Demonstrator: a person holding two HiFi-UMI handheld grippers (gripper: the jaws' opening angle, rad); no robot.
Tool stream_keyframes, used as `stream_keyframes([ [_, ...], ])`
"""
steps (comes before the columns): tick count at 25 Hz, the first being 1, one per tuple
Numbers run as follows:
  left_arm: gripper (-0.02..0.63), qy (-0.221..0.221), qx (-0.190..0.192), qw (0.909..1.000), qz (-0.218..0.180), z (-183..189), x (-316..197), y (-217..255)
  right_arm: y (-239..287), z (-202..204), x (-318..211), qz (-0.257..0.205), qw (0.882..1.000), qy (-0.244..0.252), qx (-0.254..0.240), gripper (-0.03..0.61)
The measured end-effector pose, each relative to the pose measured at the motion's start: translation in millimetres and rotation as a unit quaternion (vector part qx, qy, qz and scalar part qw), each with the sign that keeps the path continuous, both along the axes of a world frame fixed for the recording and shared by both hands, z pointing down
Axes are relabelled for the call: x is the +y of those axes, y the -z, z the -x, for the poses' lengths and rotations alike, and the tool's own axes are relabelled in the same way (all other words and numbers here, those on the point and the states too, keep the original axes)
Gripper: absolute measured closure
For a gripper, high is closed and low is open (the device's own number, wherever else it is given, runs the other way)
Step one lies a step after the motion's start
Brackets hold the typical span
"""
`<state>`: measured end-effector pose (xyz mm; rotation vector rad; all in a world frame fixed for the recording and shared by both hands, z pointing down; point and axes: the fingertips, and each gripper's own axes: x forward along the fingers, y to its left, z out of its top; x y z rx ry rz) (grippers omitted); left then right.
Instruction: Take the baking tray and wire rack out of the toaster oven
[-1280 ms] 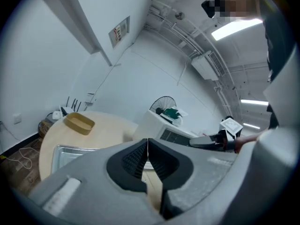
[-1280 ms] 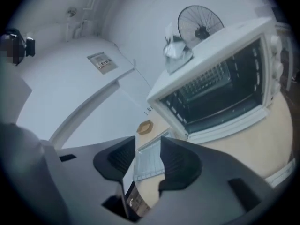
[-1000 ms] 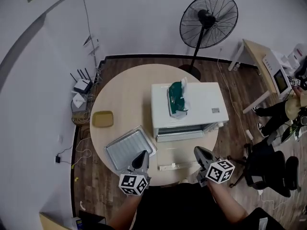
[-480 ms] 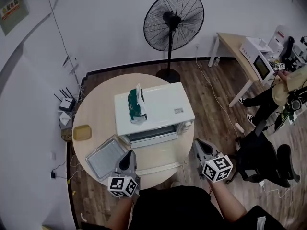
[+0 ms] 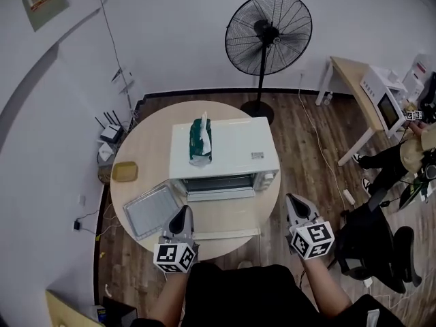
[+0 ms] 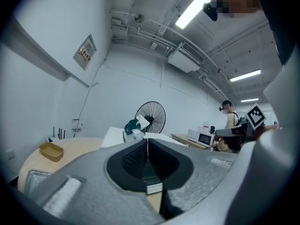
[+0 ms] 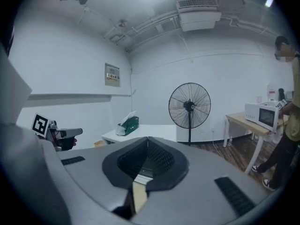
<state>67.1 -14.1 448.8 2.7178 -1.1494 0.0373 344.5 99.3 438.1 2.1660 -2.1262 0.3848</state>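
Note:
The baking tray (image 5: 151, 211), with what looks like the wire rack lying in it, rests on the round table (image 5: 153, 148) left of the white toaster oven (image 5: 228, 145). The oven's door (image 5: 221, 218) hangs open toward me. My left gripper (image 5: 181, 216) is shut and empty, its tip just past the tray's near right corner. My right gripper (image 5: 296, 204) is shut and empty too, off the table's right edge. In the left gripper view the left gripper (image 6: 147, 142) points level at the oven; the right gripper (image 7: 147, 139) faces the oven's side and the fan.
A green tissue pack (image 5: 199, 140) lies on the oven's top. A yellow dish (image 5: 125, 172) sits at the table's left edge. A standing fan (image 5: 268, 33) is behind the table. A desk with a microwave (image 5: 381, 104) and a seated person are at the right.
Both grippers have drawn back from the table toward me and risen. The right one has gone from the table's front edge to beyond its right side. The tray has stayed put.

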Motion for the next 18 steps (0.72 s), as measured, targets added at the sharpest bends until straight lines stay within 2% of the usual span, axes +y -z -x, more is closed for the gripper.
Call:
stream_keyframes([
  [4,0.595,0.015,-0.009,0.9998,-0.003,10,15,-2,-3,6,8,0.000,1.000,0.008,0.019,0.575],
  [18,0.595,0.030,-0.025,0.9992,0.001,26,45,-13,-19,33,24,0.001,1.000,0.029,0.005,0.577],
])
